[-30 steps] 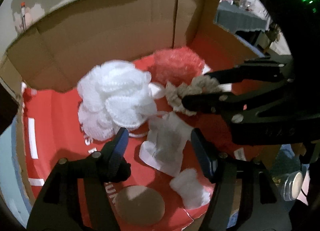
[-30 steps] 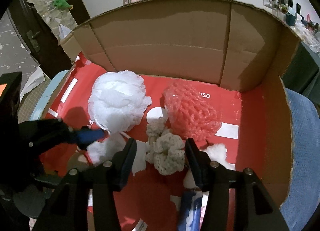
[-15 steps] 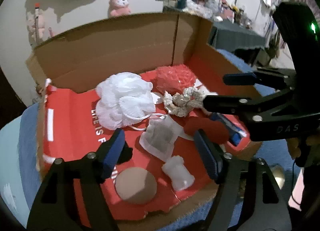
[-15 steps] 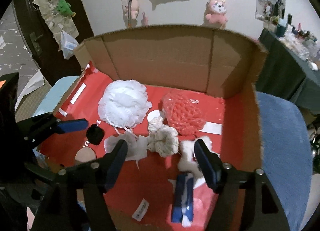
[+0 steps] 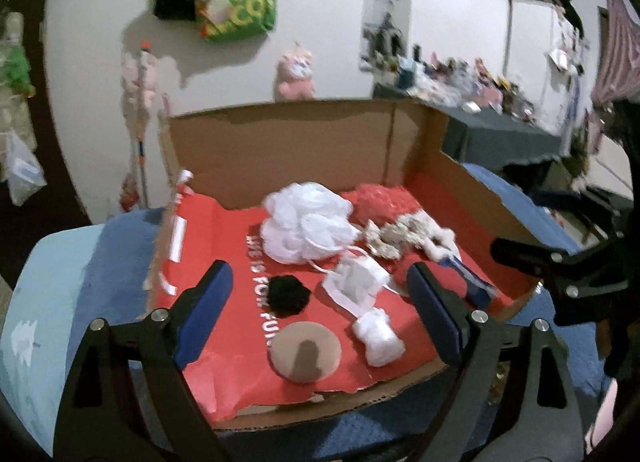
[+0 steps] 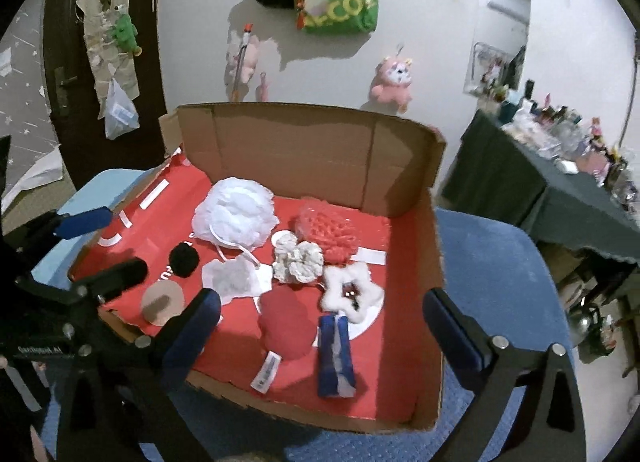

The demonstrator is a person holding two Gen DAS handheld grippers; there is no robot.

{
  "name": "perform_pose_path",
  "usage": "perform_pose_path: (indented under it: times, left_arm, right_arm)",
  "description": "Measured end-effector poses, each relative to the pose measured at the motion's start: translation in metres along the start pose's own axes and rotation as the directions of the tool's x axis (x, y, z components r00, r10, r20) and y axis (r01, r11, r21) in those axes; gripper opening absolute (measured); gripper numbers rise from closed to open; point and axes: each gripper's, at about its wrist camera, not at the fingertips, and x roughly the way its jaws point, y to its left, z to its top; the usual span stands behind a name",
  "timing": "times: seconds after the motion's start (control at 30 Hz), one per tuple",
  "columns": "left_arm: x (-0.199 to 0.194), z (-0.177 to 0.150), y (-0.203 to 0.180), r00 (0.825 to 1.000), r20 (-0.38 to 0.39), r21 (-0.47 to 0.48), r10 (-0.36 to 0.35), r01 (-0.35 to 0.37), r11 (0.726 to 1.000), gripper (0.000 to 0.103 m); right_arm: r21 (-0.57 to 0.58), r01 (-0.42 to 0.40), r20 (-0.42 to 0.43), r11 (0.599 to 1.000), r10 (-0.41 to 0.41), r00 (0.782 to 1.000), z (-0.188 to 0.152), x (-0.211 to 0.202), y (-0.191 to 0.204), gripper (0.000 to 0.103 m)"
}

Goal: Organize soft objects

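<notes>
Both tongs stand wide with nothing between their pads, their jaws having just been opening: the left tongs (image 5: pixel 320 310) and right tongs (image 6: pixel 322 322) hang above the near, low rim of the cardboard box (image 6: pixel 296 150). Inside, on the red lining, lie the white mesh puff (image 6: pixel 236 218), red puff (image 6: pixel 328 230), cream scrunchie (image 6: pixel 300 262) and black pompom (image 6: pixel 184 260), well apart from the tall back wall.

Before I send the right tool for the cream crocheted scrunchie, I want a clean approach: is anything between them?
Yes. The open, empty right tool hangs over the box's near edge; a red soft pad lies before the cream crocheted scrunchie, a white fluffy star beside it.
</notes>
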Motion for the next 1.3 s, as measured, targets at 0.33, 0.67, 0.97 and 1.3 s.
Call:
perform_pose_path:
  times: [0.33,0.67,0.97,1.3]
  left_arm:
    - [-0.002,-0.011,-0.001,0.981,0.138,-0.004,0.139,-0.140,0.990,0.089]
    - [0.010,-0.019,-0.003,0.987,0.136,-0.029,0.089,-0.086,0.996,0.089]
    - [0.026,-0.031,-0.016,0.993,0.081,0.034,0.082,-0.085,0.996,0.089]
    - [0.031,-0.041,-0.015,0.992,0.054,0.005,0.114,-0.114,0.993,0.089]
  right_arm:
    - [0.033,0.053,0.082,0.998,-0.055,0.995,-0.023,0.012,-0.003,0.103]
    - [0.041,0.067,0.114,0.997,-0.071,0.991,-0.037,0.027,-0.002,0.103]
    - [0.053,0.093,0.120,0.994,-0.099,0.988,-0.045,0.031,-0.001,0.103]
    - [0.086,0.119,0.131,0.989,-0.129,0.983,-0.050,0.033,-0.005,0.103]
